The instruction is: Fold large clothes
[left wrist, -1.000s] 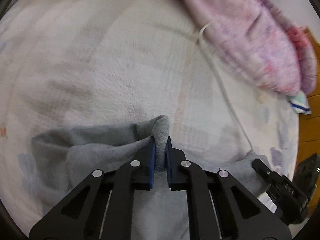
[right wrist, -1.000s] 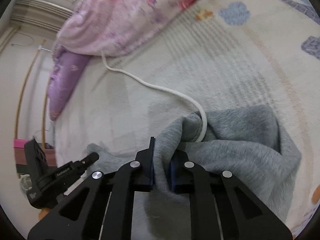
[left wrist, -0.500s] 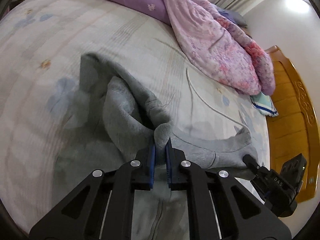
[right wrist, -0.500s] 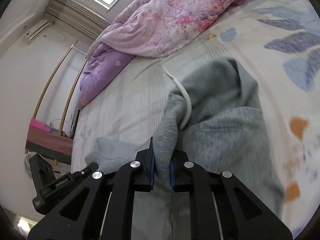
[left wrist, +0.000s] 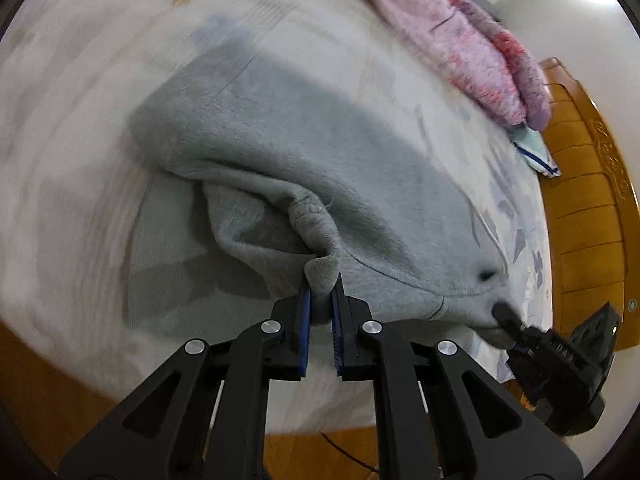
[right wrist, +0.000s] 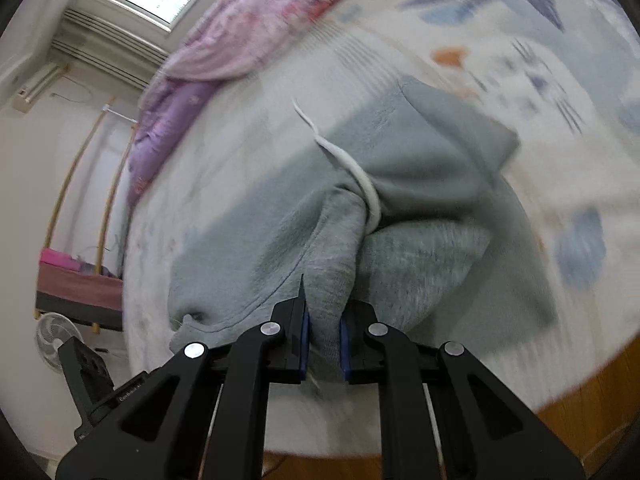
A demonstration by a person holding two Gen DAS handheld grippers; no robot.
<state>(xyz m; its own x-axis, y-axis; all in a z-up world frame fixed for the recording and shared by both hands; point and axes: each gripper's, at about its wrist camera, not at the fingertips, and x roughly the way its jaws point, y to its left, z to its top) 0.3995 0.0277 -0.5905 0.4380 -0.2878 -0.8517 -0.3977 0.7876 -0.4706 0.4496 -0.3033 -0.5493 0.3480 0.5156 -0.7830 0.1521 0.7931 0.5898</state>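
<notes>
A large grey fleece garment (left wrist: 320, 152) hangs stretched between both grippers above the bed, its far part trailing onto the sheet. My left gripper (left wrist: 321, 288) is shut on a bunched grey edge. My right gripper (right wrist: 323, 320) is shut on another grey fold (right wrist: 332, 256), with a white drawstring (right wrist: 360, 176) running over the cloth ahead of it. The right gripper also shows in the left wrist view (left wrist: 516, 328), pinching the garment's right end. The left gripper's body shows at the lower left of the right wrist view (right wrist: 86, 376).
The bed has a pale patterned sheet (left wrist: 80, 80). A pink and purple quilt (left wrist: 472, 44) is heaped at its far side. A wooden headboard (left wrist: 588, 208) stands at the right. Wooden floor (right wrist: 592, 400) lies below the bed's near edge. A fan (right wrist: 50, 336) stands at the left.
Both grippers have lifted and pulled back toward the bed's near edge, keeping their hold. The garment has spread out wider between them and the floor has come into view.
</notes>
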